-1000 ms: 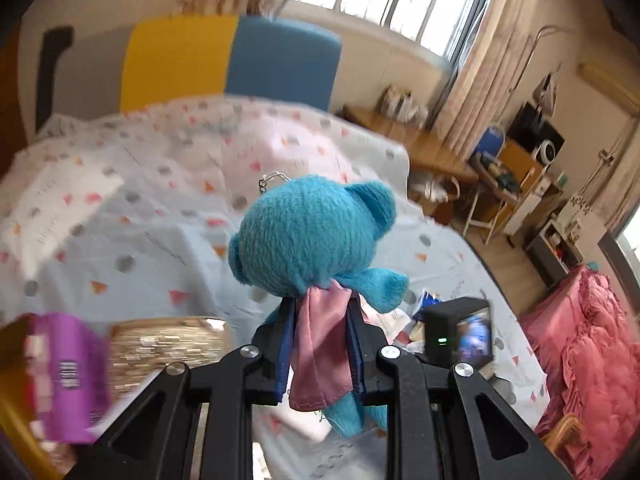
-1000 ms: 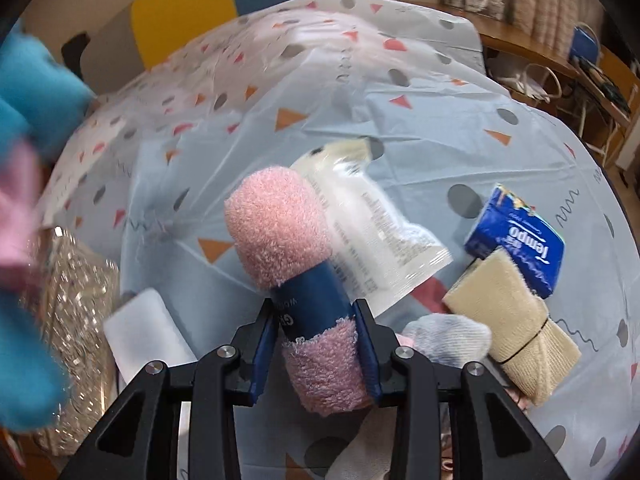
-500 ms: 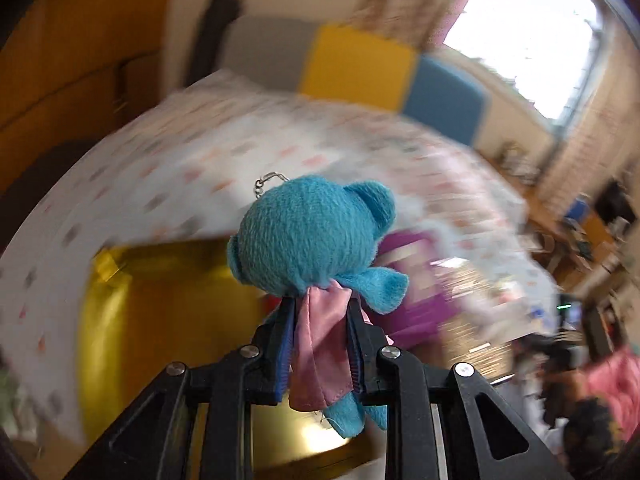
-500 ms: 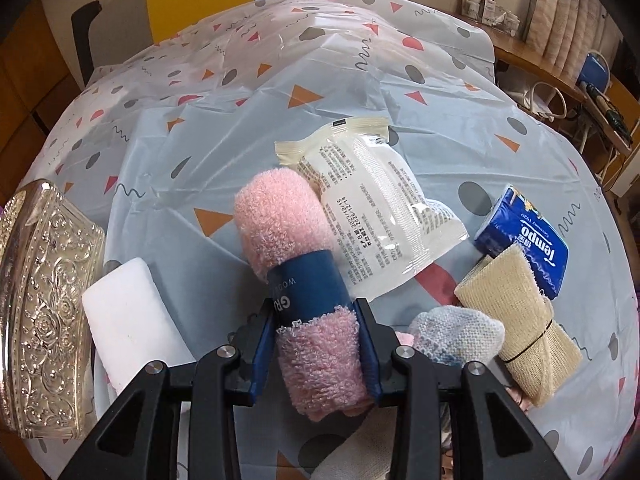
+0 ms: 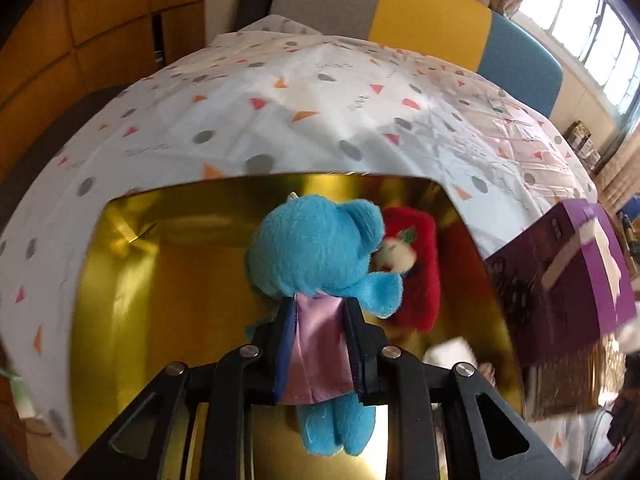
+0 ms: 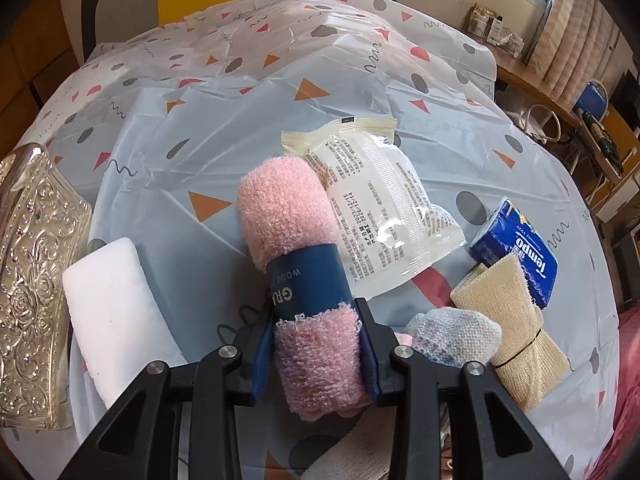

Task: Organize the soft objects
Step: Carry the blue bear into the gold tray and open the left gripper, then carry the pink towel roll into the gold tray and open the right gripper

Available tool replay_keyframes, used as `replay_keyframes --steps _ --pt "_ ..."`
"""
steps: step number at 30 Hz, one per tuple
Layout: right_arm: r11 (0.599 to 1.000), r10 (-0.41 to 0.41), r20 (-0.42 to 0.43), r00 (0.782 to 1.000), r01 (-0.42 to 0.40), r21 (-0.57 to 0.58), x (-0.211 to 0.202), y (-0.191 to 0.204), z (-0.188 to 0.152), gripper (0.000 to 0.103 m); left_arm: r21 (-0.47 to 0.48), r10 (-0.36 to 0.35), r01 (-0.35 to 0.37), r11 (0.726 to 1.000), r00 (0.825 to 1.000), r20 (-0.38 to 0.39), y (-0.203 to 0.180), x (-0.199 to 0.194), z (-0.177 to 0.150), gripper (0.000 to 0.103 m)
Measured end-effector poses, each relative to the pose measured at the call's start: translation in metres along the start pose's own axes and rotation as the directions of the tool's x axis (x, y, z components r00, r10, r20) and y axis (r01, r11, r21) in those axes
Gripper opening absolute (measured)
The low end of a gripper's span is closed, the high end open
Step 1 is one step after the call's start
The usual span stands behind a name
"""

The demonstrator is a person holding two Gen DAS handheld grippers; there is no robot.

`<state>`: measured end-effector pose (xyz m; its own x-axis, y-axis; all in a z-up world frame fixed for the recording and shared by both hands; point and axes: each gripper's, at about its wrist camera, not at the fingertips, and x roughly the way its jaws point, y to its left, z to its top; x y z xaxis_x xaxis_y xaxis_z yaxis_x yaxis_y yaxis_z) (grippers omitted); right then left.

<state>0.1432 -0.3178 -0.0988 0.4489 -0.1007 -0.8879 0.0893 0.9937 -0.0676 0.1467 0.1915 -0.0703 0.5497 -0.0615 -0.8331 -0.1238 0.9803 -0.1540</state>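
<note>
Left wrist view: the left gripper (image 5: 318, 344) clamps a blue plush bear (image 5: 316, 256) by its body, the pads pressing on the pink cape (image 5: 320, 340) at its back. Its jaws have just been easing apart a little, yet the bear sits between them and is held. The bear hangs over a gold box (image 5: 120, 280) whose shiny inside fills the lower half of the view. A red plush (image 5: 420, 272) lies inside the box, just right of the bear's head, with a small pale face on it. A white patch (image 5: 452, 354) shows low in the box, too blurred to name. To the right of the box stands a purple carton (image 5: 580, 272), blurred. The box rests on a tablecloth (image 5: 320, 120) printed with dots and triangles; a chair back (image 5: 400, 20) in grey, yellow and blue rises behind the table.

Right wrist view: the right gripper (image 6: 318, 354) grips a rolled pink towel (image 6: 288, 216) near its lower end, below its dark blue paper band (image 6: 308, 280). The roll points up and away over the tablecloth (image 6: 240, 120). Left of it lies a white sponge (image 6: 108, 300), and further left an embossed silver box (image 6: 32, 280). Behind the towel lies a clear sealed packet (image 6: 380, 216). To the right are a blue tissue pack (image 6: 520, 252), a beige rolled cloth (image 6: 512, 328) tied with a band, and a pale knitted cloth (image 6: 456, 336) just beside the gripper.
</note>
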Motion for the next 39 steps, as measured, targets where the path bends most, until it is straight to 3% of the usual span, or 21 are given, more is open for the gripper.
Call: replay_keyframes --steps 3,5,6,18,28,39 --pt "1.000 0.002 0.002 1.000 -0.002 0.003 0.000 0.000 0.000 0.036 -0.010 -0.026 0.027 1.000 0.999 0.019 -0.007 0.002 0.008 0.045" --pt "1.000 0.001 0.002 1.000 -0.001 -0.001 0.001 0.000 0.000 0.036 -0.002 0.018 -0.018 1.000 0.999 0.042 -0.010 -0.003 0.007 0.061" --pt "1.000 0.001 0.001 1.000 -0.001 -0.001 0.001 0.000 0.000 0.036 -0.009 0.023 -0.023 1.000 0.998 0.051 -0.009 -0.007 0.005 0.063" --pt "1.000 -0.010 0.006 1.000 0.010 0.006 -0.001 0.001 0.002 0.033 -0.126 0.153 -0.140 0.982 0.983 0.098 0.024 -0.073 -0.062 0.072" --pt "0.997 0.032 0.031 0.999 -0.034 0.069 -0.012 -0.003 0.000 0.032 -0.120 0.211 -0.195 0.973 0.968 0.139 0.028 -0.102 -0.097 0.077" --pt "0.990 0.061 0.204 0.977 -0.085 0.113 -0.104 0.009 0.010 0.032 -0.062 0.188 -0.181 0.982 0.972 0.138 0.010 -0.103 -0.108 0.077"
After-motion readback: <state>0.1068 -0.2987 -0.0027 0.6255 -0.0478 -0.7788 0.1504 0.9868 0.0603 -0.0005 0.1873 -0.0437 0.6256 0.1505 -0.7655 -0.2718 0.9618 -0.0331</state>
